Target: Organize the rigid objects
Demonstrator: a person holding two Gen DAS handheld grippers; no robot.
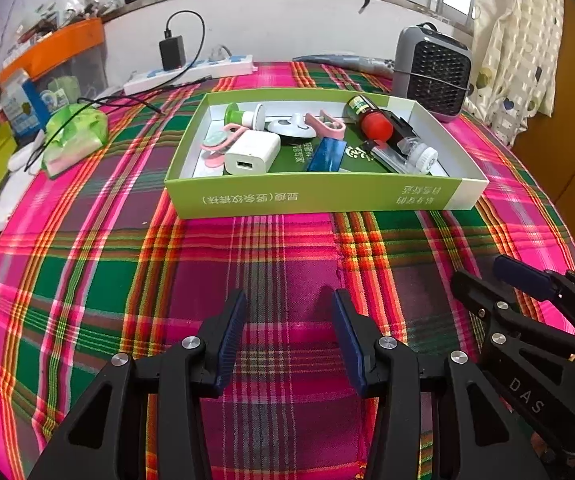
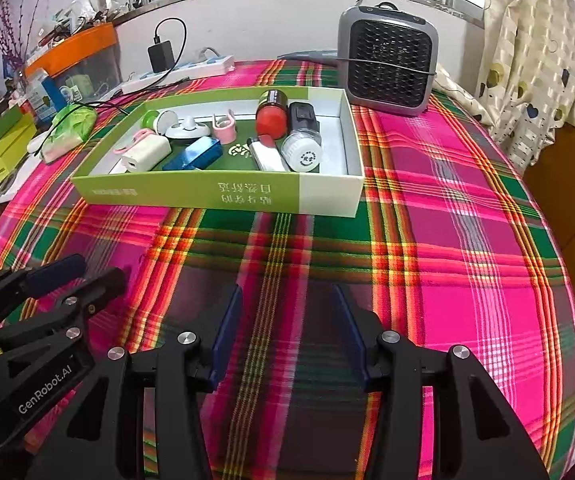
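A shallow green and white box (image 1: 311, 196) (image 2: 207, 196) stands on the plaid cloth and holds several small things. Among them are a white USB charger (image 1: 251, 156) (image 2: 145, 154), a blue case (image 1: 326, 155) (image 2: 193, 155), a red-capped bottle (image 1: 371, 120) (image 2: 272, 118), a white-capped vial (image 1: 419, 156) (image 2: 301, 148) and a pink clip (image 1: 329, 122) (image 2: 223, 124). My left gripper (image 1: 289, 296) (image 2: 101, 268) hovers open over bare cloth, well in front of the box. Beside it on the right, my right gripper (image 2: 286, 290) (image 1: 479, 270) is open too, with nothing between its fingers.
A grey fan heater (image 1: 431, 72) (image 2: 387, 60) stands behind the box's right end. At the back left lie a power strip (image 1: 191, 74) with a black adapter and cable, and a green plastic bag (image 1: 73, 132). Boxes and an orange-lidded bin (image 1: 59, 46) crowd the left side. A curtain hangs at right.
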